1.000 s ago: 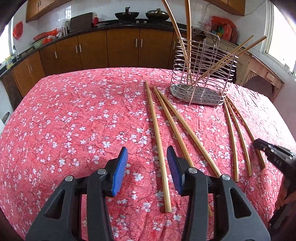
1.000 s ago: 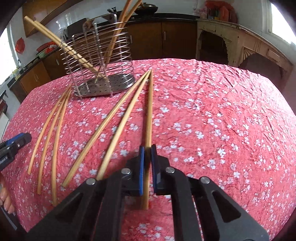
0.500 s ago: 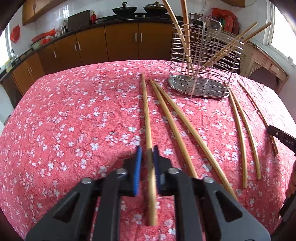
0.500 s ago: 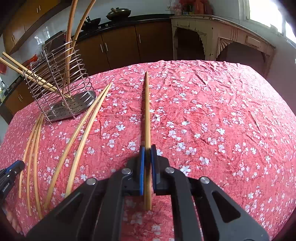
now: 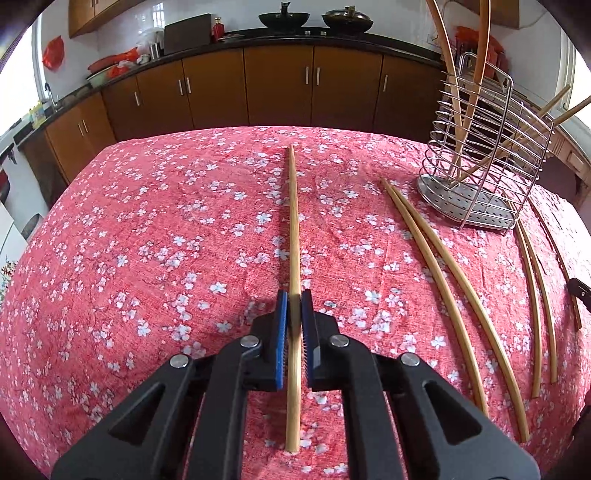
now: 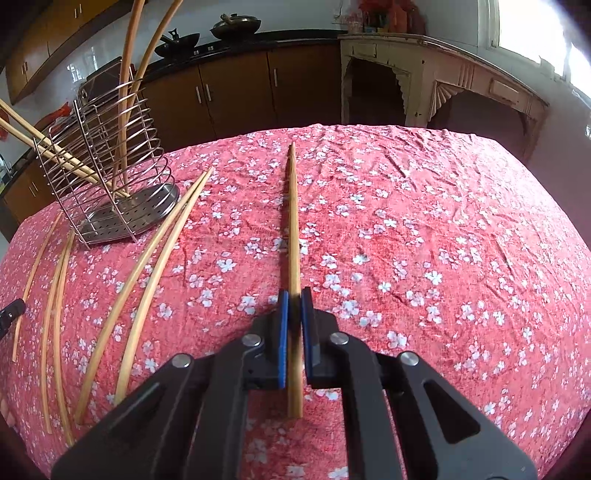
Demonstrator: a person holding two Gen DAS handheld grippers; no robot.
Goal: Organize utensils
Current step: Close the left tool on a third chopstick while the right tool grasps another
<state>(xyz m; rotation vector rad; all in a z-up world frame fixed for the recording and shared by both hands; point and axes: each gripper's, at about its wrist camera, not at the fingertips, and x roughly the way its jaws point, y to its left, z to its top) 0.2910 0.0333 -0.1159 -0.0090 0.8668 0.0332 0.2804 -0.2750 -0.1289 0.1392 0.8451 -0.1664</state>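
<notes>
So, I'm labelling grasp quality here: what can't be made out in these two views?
- Left wrist view: the held chopstick blurs between the blue pads of the left gripper; contact unclear.
- Right wrist view: same blur on the chopstick in the right gripper.
- Left wrist view: the tops of the chopsticks in the wire holder are cut off by the top edge.

Red floral tablecloth (image 5: 147, 258); brown cabinets (image 5: 277, 88); two woks (image 5: 284, 16) on counter.
</notes>
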